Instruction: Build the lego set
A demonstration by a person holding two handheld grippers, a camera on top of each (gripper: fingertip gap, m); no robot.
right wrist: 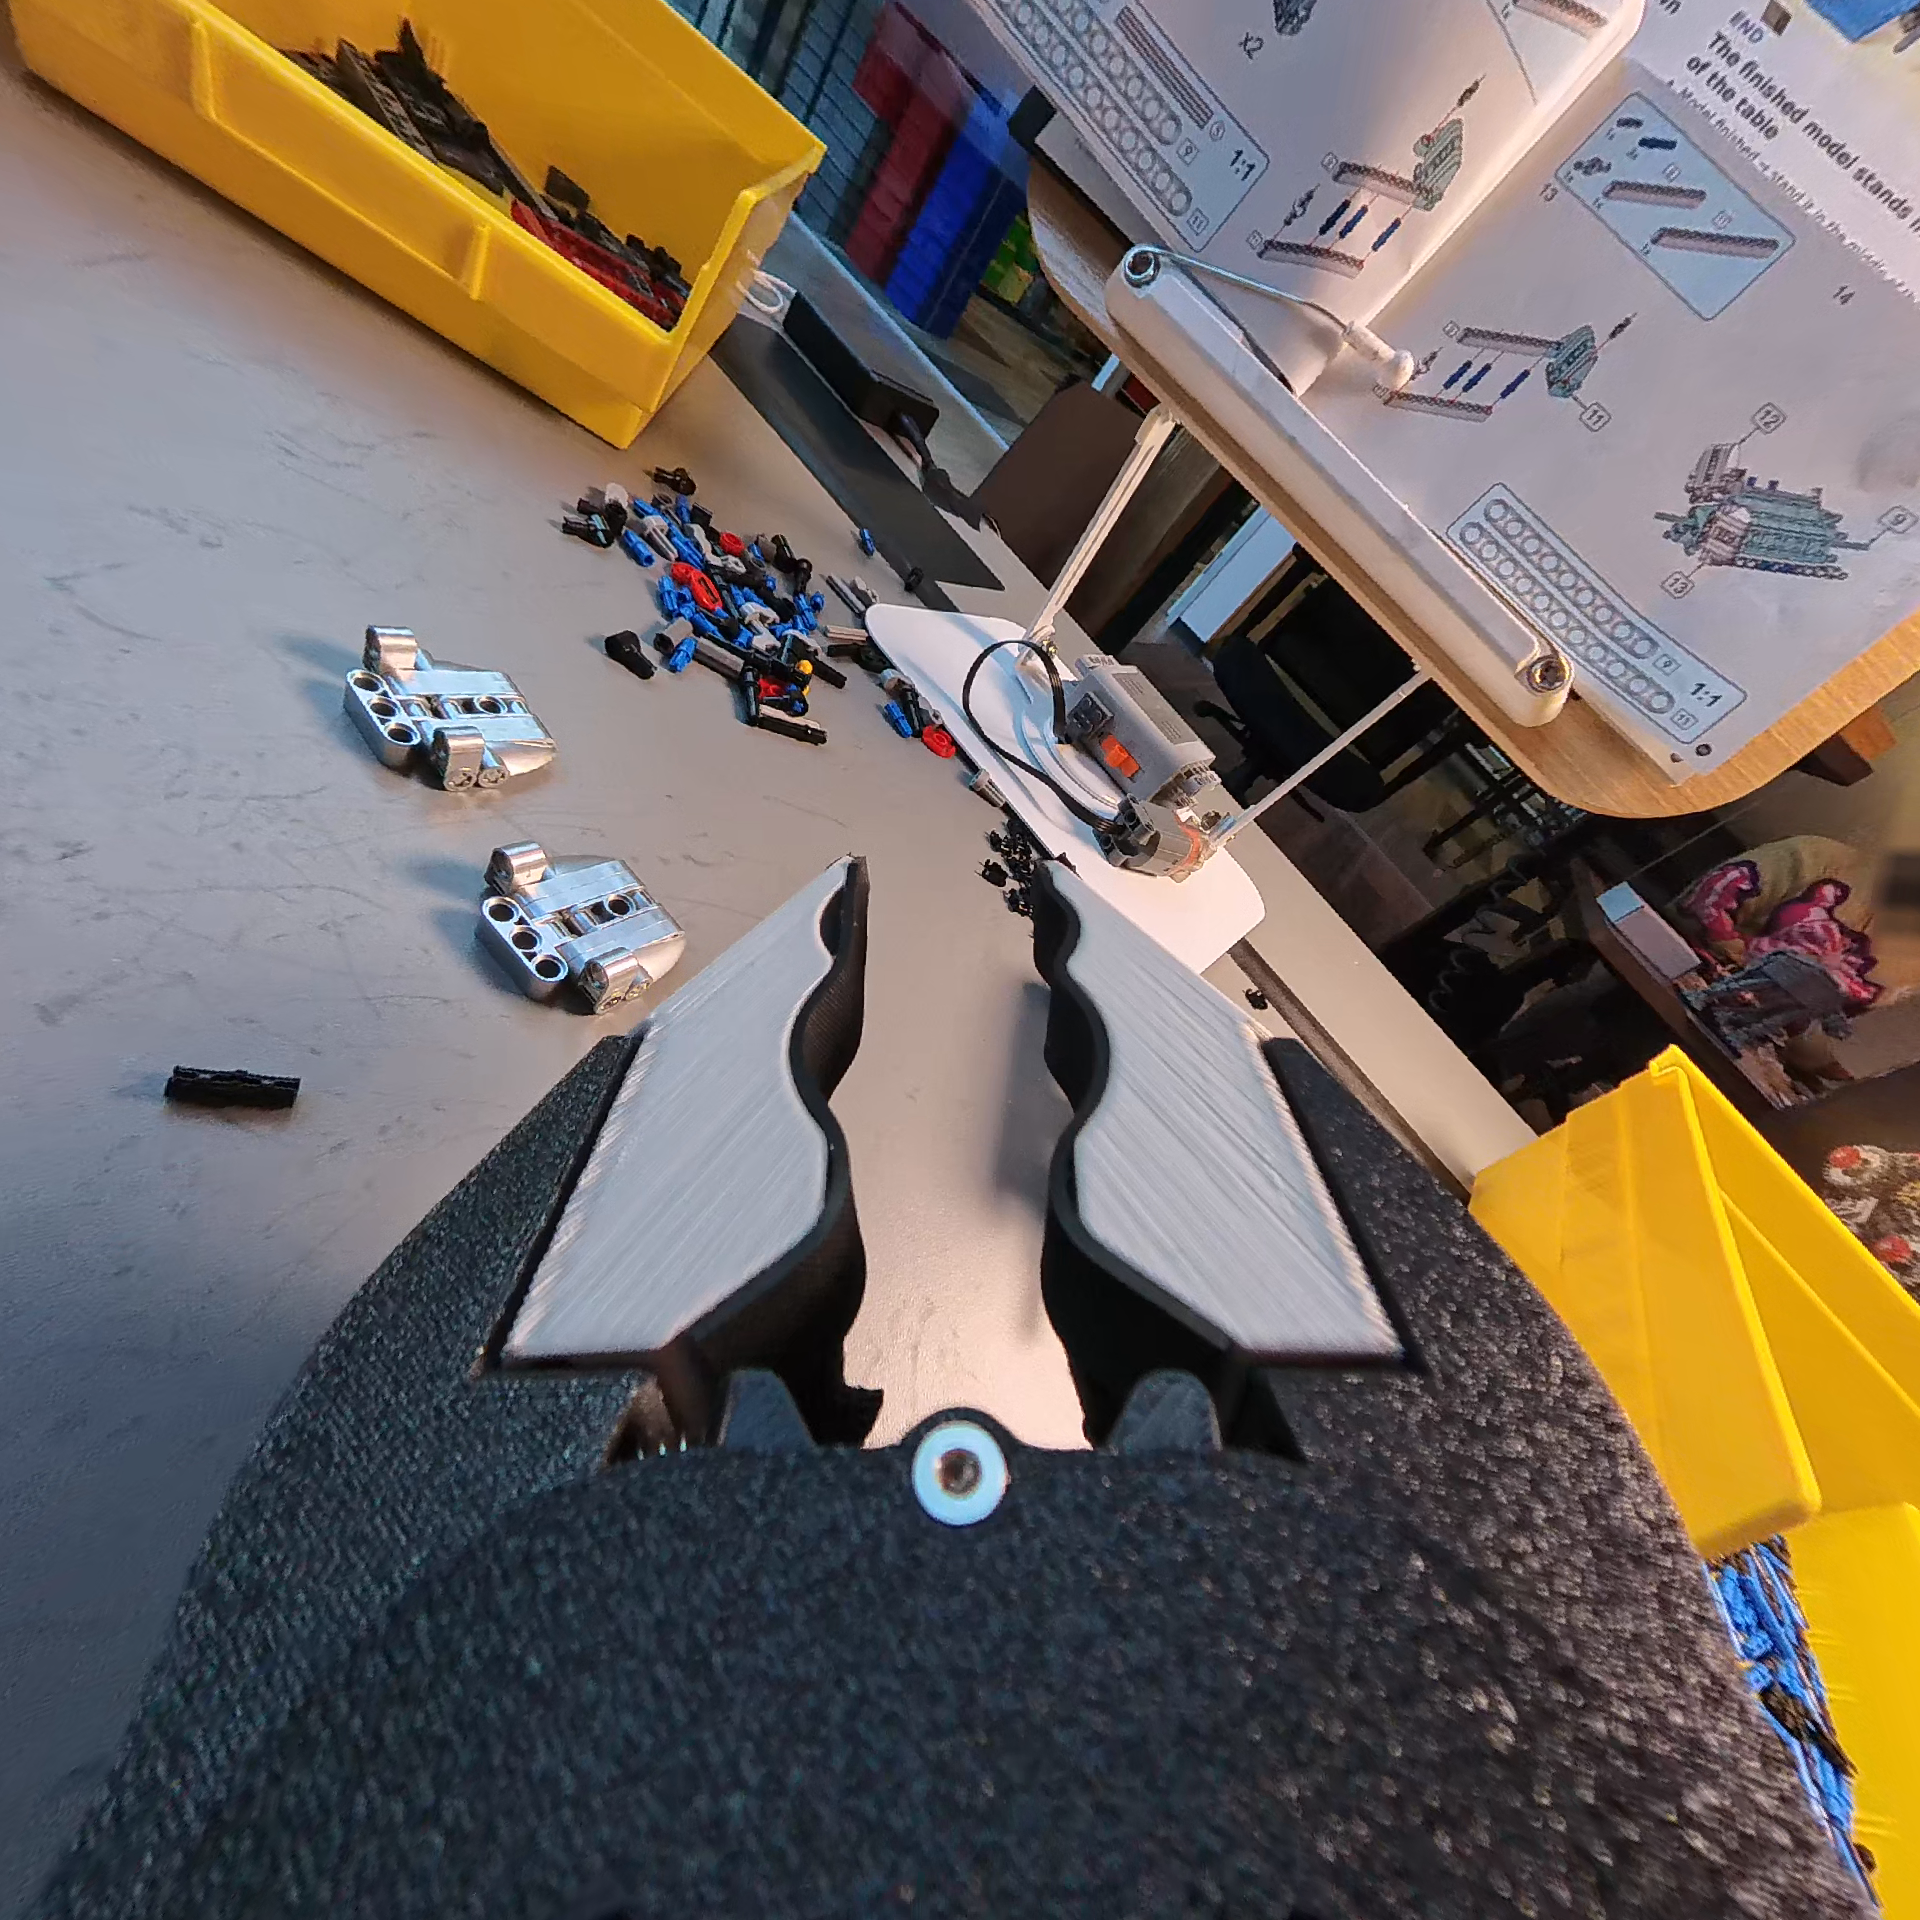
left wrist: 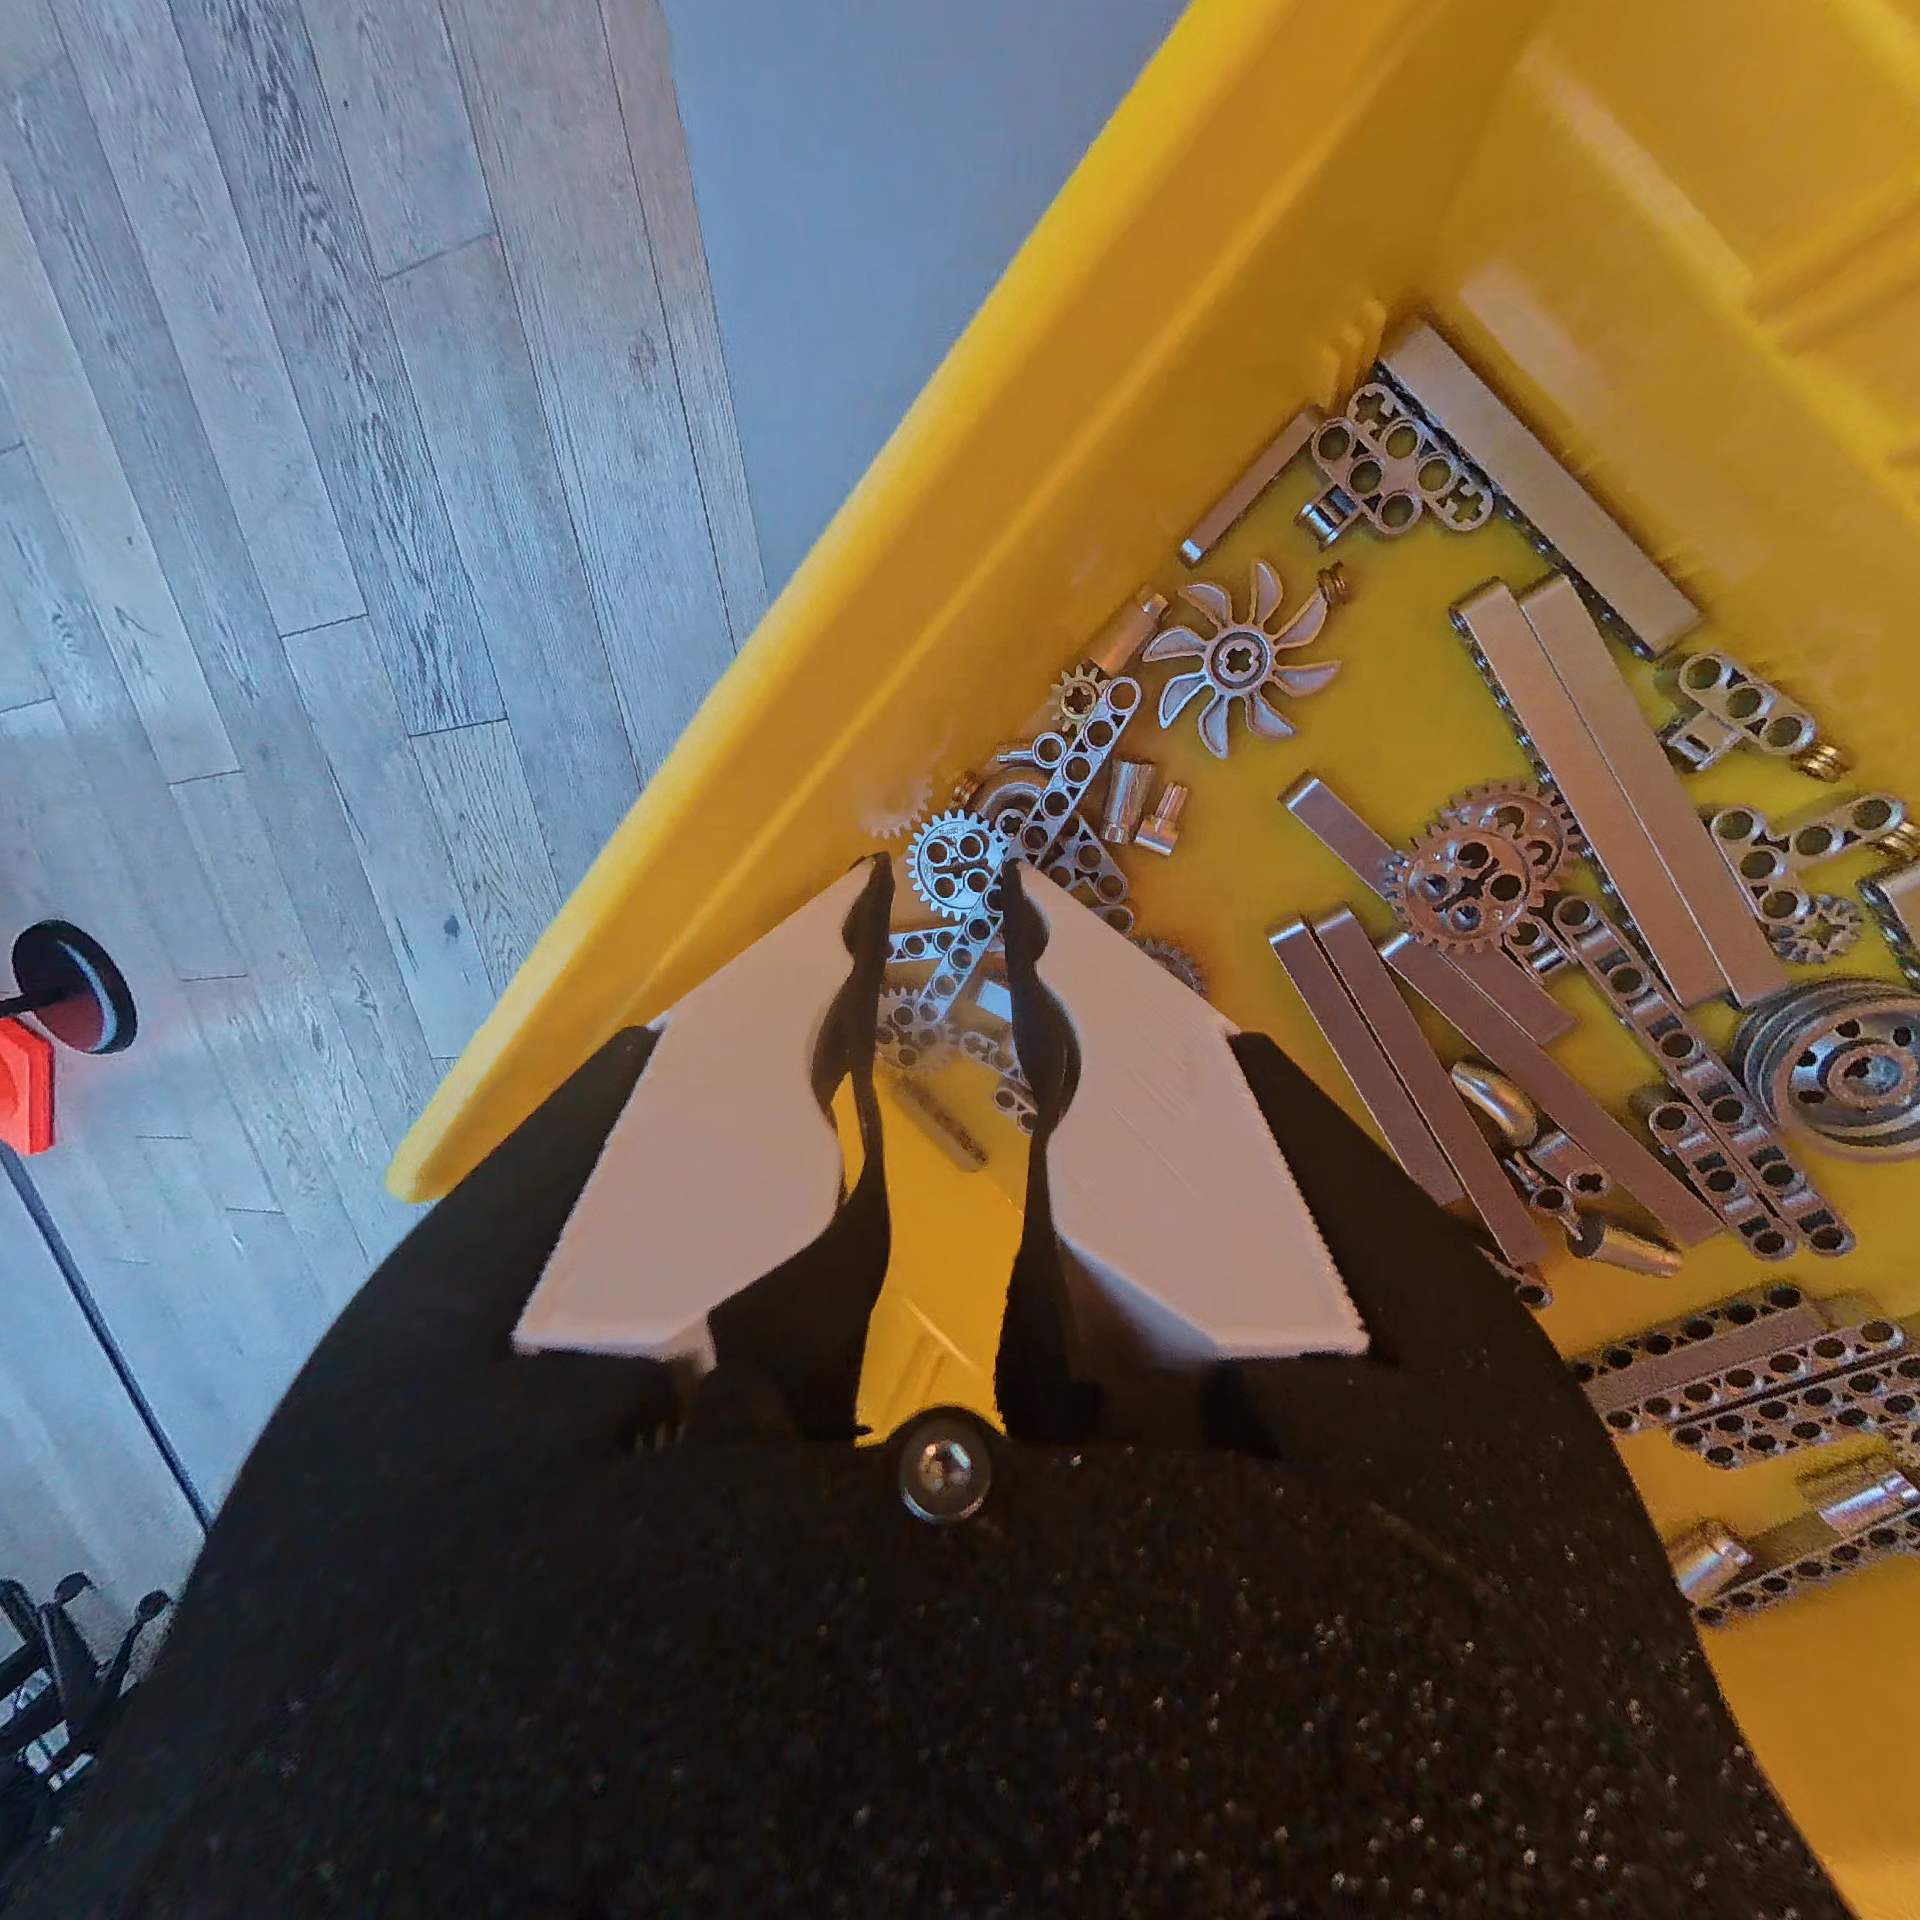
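Left gripper (left wrist: 948, 883) fingertips straddle grey gear (left wrist: 956, 864) in yellow bin (left wrist: 831, 727).

Printed wording, step numbers and scale marks stand on the white instruction sheets (right wrist: 1662, 343) clipped to the wooden board (right wrist: 1766, 753); content not reproduced

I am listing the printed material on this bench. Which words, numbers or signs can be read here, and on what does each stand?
Front instruction page on the wooden stand: printed words and numbers beside drawings; I do not quote writing.
Rear instruction page: numbers beside drawings, likewise not quoted.
Grey motor unit: any marks are too small to read.
Yellow bin with silver parts: no writing seen.
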